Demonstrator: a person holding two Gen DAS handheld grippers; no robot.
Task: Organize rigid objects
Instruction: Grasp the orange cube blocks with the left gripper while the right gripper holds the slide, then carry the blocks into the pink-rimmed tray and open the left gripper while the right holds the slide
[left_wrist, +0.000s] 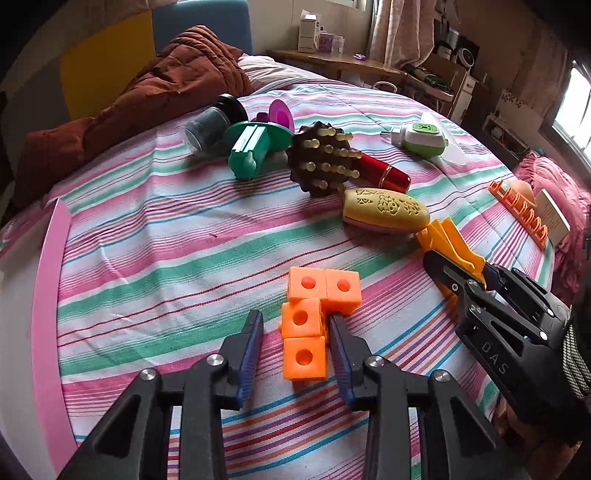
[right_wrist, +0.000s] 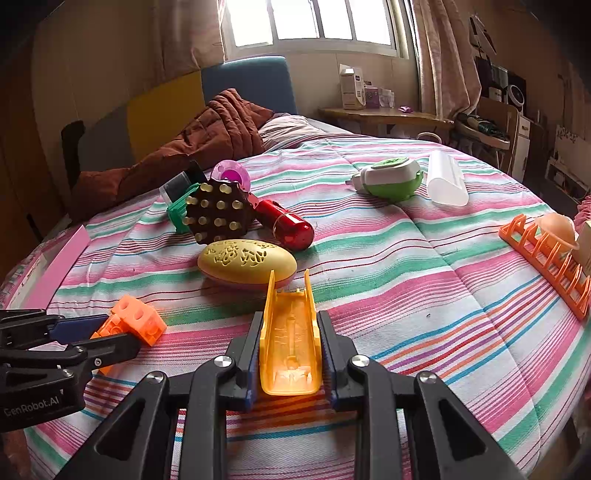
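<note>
An orange block cluster (left_wrist: 314, 317) of several holed cubes lies on the striped bedspread. My left gripper (left_wrist: 295, 325) is open around its near cubes, right finger touching, left finger apart; it also shows in the right wrist view (right_wrist: 99, 339) beside the cluster (right_wrist: 136, 321). My right gripper (right_wrist: 290, 325) is shut on a yellow-orange trough-shaped plastic piece (right_wrist: 290, 343), which points toward a yellow oval case (right_wrist: 246, 262). In the left wrist view the right gripper (left_wrist: 448, 266) holds that piece (left_wrist: 447, 240) next to the oval case (left_wrist: 386, 209).
A brown knobbed massager (left_wrist: 325, 162), red tube (left_wrist: 384, 172), green stand (left_wrist: 255, 144), dark jar (left_wrist: 212, 123) and green-white plug device (left_wrist: 421, 138) lie farther back. An orange rack (right_wrist: 546, 262) sits right, a clear case (right_wrist: 447, 181) beyond, a pink board (left_wrist: 48, 295) left.
</note>
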